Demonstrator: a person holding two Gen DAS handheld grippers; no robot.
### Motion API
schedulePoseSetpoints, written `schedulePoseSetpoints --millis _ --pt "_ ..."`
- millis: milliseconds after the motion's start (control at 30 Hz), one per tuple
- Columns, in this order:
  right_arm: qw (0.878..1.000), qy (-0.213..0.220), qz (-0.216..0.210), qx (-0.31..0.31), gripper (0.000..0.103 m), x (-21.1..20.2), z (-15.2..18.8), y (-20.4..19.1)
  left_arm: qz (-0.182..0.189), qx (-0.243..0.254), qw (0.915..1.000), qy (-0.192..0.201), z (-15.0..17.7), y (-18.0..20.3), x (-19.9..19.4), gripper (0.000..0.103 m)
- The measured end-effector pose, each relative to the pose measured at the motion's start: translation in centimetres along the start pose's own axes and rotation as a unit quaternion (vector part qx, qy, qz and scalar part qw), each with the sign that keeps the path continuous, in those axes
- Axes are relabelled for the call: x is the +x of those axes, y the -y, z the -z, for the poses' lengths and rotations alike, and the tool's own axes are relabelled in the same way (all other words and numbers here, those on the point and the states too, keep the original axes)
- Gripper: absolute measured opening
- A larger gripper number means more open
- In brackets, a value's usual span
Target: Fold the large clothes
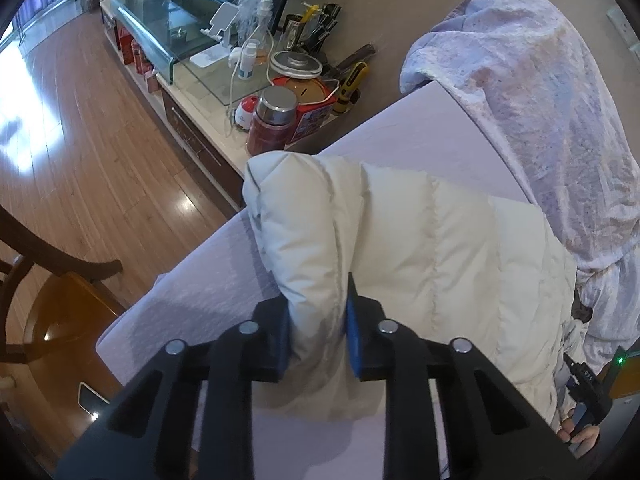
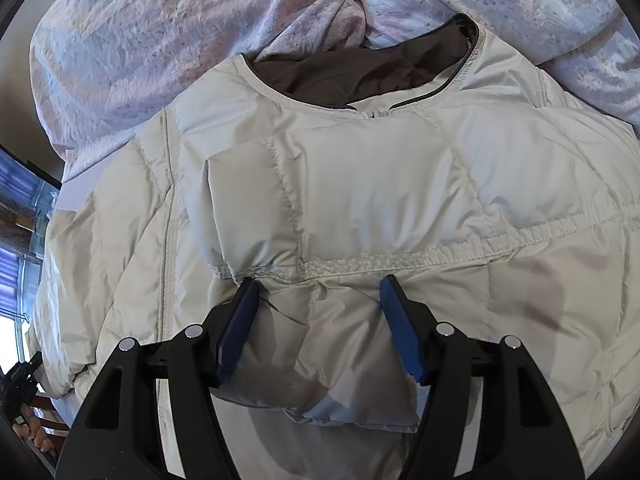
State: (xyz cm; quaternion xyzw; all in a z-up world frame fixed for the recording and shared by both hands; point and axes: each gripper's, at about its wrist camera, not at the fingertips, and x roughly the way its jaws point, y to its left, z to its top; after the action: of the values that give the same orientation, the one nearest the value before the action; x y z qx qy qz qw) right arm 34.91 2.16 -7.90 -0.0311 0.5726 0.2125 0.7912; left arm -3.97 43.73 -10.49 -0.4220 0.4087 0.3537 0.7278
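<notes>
A cream quilted down jacket (image 1: 420, 232) lies on a bed with a lavender sheet (image 1: 420, 140). Its brown-lined collar (image 2: 360, 72) points toward the blanket. In the left wrist view my left gripper (image 1: 318, 300) is shut on a puffy fold at the jacket's edge, near the side of the bed. The blue pads (image 1: 354, 320) squeeze the fabric. In the right wrist view my right gripper (image 2: 319, 284) grips a folded sleeve (image 2: 320, 360) lying across the jacket's (image 2: 360, 184) front. Its pads (image 2: 236, 328) press the bundle from both sides.
A rumpled lilac patterned blanket (image 1: 540, 100) (image 2: 160, 20) is heaped behind the jacket. Beside the bed stands a low cabinet (image 1: 200, 120) with a red thermos (image 1: 272, 124), bottles and a glass shelf. A wooden chair (image 1: 60, 312) stands on the wood floor (image 1: 80, 140).
</notes>
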Motion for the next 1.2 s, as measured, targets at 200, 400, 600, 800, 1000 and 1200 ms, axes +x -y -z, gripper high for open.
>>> schedulePoseSetpoints --millis 200,400,600,800,1000,1200 --pt "1.000 0.001 -0.002 -0.004 0.066 0.1 0.0 0.0 -0.003 0.025 0.9997 0.007 0.0 0.8 -0.3 0.016" --pt "1.000 0.002 0.000 -0.007 0.067 0.1 0.1 0.0 -0.011 0.050 0.9985 0.021 0.1 1.5 -0.9 0.014" --pt "1.000 0.001 0.002 -0.008 0.067 0.2 0.0 -0.1 -0.014 0.070 0.9966 0.040 -0.1 2.4 -1.7 0.013" --pt "1.000 0.000 0.002 -0.008 0.067 0.3 -0.1 -0.3 -0.016 0.087 0.9947 0.052 -0.4 3.3 -2.6 0.013" --pt "1.000 0.001 0.002 -0.008 0.067 0.4 -0.1 -0.3 -0.013 0.102 0.9926 0.065 -0.7 4.6 -3.7 0.013" --pt "1.000 0.001 0.001 -0.008 0.067 0.5 -0.1 -0.4 -0.010 0.113 0.9907 0.074 -1.0 5.9 -4.7 0.013"
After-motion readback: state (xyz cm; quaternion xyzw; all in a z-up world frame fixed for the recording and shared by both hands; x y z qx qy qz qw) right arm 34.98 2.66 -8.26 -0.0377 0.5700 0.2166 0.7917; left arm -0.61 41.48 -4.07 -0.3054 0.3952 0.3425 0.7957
